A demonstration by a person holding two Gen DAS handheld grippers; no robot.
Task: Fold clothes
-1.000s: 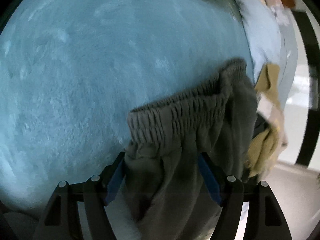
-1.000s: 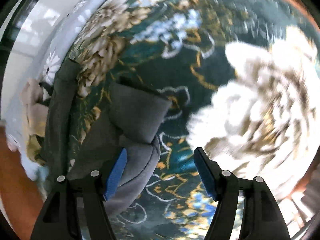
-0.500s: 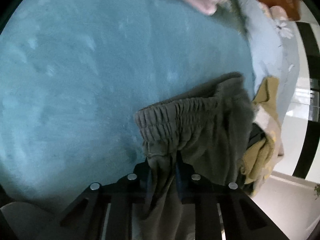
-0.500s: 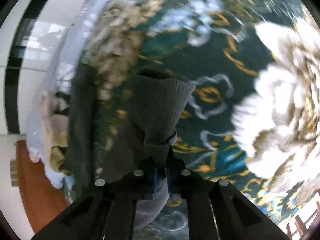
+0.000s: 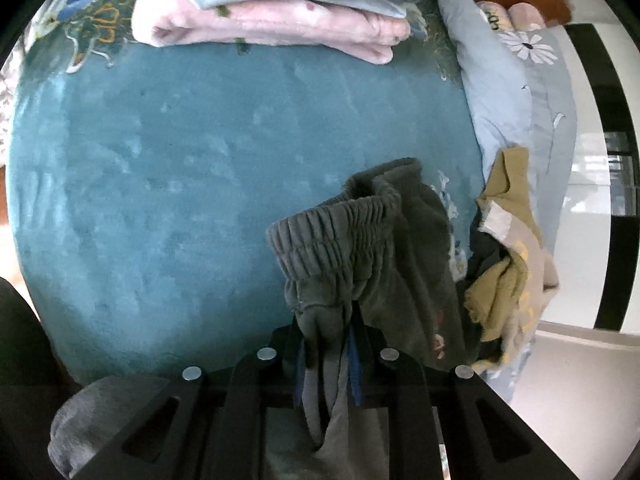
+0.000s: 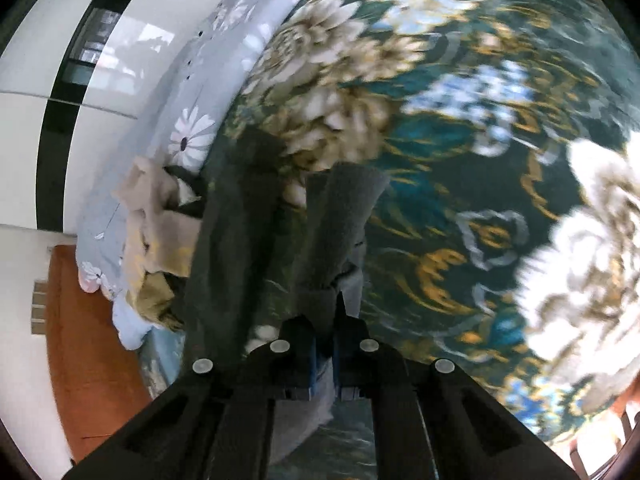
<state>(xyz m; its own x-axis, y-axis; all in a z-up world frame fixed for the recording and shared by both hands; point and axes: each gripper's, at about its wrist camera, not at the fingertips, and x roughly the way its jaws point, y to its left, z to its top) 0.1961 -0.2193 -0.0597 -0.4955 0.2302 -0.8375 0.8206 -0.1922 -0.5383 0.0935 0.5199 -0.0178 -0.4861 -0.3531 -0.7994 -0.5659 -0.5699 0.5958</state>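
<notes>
- Left wrist view: left gripper at lower centre of frame, jaws drawn close together, clamped on a fold of the grey-green trousers just below the elastic waistband.
- Waistband, gathered and ribbed, stands directly above the fingertips; the rest of the garment trails to the right and down past the gripper body.
- Trousers lie over a teal plush blanket that fills the centre and left of the frame.
- Right of the trousers, near the frame's right edge: a crumpled heap of olive and beige clothing, touching or just beside the trousers; the contact line is in shadow.
- Upper part of frame: a folded stack, pink garment at the bottom, pale blue and grey pieces on top.
- Upper right: pale blue bedding with a daisy print.
- Right wrist view: right gripper at lower centre, jaws nearly together, gripping a dark grey end of the same trousers, which rises from the fingertips toward mid-frame.
- A second dark length of the garment runs up the left of it.
- Beneath: a dark green floral blanket with white, gold and blue blooms, blurred.
- Left of frame: the clothing heap and daisy bedding, with orange-brown flooring at lower left.
</notes>
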